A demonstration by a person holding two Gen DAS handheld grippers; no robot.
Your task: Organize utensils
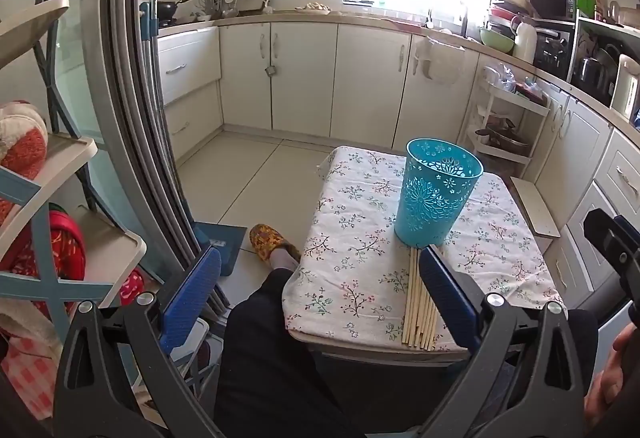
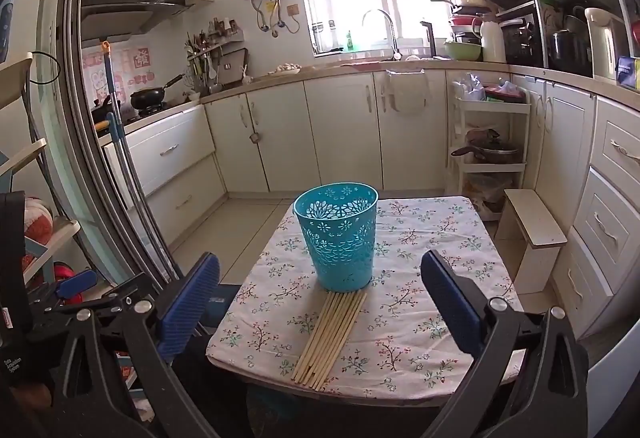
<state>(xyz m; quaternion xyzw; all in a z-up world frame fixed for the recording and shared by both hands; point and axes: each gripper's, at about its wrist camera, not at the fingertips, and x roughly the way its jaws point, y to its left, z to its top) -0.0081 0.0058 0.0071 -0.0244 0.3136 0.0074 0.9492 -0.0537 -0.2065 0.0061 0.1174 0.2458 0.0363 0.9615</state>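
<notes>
Blue-padded and spread wide, the left gripper [image 1: 320, 298] holds nothing, hanging beside the table [image 2: 440, 318]. Centre, the chopsticks [image 2: 330, 338] lie bundled against the teal holder [image 2: 338, 238], probably their destination. The right gripper [image 2: 320, 302] gapes too, facing them.

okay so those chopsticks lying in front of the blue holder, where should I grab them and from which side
Probably near the middle of the chopsticks, coming down from above with the right gripper, which is open and lined up over them. They lie flat on the tablecloth, far ends by the holder, so close the fingers across the bundle, not along it. Ends fan out slightly; the middle is tighter.
</notes>
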